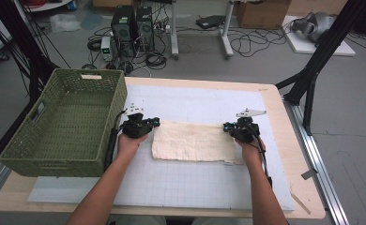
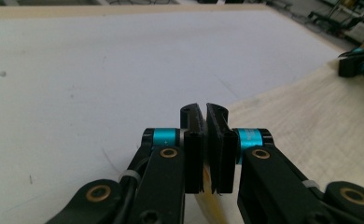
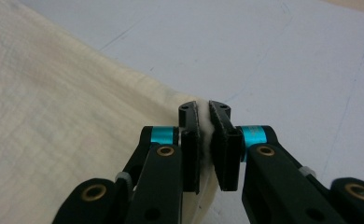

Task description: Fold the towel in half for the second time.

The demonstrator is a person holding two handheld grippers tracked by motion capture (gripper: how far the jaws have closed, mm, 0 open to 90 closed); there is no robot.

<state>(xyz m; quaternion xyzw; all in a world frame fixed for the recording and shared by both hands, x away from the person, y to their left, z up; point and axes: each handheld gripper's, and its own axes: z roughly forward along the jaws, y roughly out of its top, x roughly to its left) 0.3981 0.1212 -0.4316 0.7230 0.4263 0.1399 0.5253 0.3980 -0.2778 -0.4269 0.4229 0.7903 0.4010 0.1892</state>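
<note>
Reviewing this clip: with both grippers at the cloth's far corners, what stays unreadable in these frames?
- High view: whether the left gripper and right gripper pinch the cloth; too small.
- Left gripper view: the cloth corner, hidden behind the shut black jaws.
- High view: the basket floor near its front wall, hidden by that wall.

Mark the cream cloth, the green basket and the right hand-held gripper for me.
cream cloth (image 1: 193, 140), high view, middle of its top face.
green basket (image 1: 103, 73), high view, far rim.
right hand-held gripper (image 3: 204, 116), right gripper view, midway between its fingertips, pinching the cloth's edge.
</note>
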